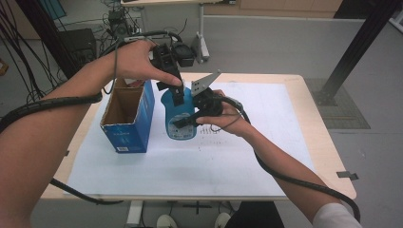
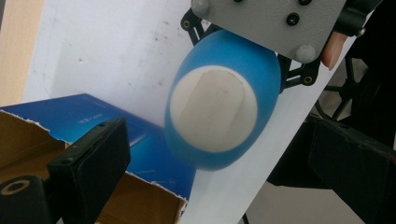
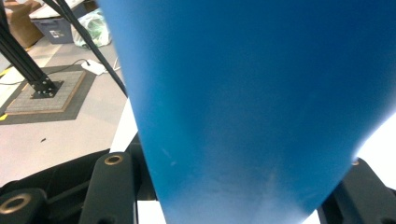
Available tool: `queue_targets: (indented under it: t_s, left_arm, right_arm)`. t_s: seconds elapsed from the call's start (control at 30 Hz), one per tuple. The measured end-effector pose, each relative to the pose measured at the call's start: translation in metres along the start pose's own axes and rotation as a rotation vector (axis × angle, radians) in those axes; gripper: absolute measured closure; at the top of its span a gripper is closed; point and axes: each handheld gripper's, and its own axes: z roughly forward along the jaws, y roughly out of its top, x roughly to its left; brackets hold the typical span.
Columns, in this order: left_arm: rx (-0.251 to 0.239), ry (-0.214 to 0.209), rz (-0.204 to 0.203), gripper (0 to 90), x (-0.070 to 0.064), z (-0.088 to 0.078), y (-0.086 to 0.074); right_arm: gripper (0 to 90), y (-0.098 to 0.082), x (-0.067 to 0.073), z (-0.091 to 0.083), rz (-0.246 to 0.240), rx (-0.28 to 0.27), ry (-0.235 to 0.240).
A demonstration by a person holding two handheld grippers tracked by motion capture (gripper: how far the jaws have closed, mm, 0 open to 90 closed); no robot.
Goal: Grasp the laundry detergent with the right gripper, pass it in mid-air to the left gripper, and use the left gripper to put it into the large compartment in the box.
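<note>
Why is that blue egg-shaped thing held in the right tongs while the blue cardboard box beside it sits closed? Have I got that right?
Not quite: the blue cardboard box is open, its top flaps up and brown inside bare, as the high view shows. The right tongs do hold the blue egg-shaped thing beside it.

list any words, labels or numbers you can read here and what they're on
None can be quoted.
Open blue cardboard box: white print low on its front, and a faint line on its side in the left gripper view; both too small and blurred.
Blue egg-shaped plastic object held in the right claw: round label near its base, unreadable.
White paper sheet: small dark marks, illegible.
</note>
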Motion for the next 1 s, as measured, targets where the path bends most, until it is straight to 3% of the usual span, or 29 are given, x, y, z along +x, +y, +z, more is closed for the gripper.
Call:
queue_targets:
  t_s: [0.6,1.0]
  left_arm:
    - [0.025,-0.037,0.024,6.2,0.001,0.016,0.006]
    - [0.026,-0.044,0.035,6.3,0.002,0.019,0.008]
  right_arm:
    - [43.5,0.007,0.006,-0.001,-0.04,-0.019,0.034]
    - [43.4,0.011,0.008,-0.001,-0.036,-0.028,0.052]
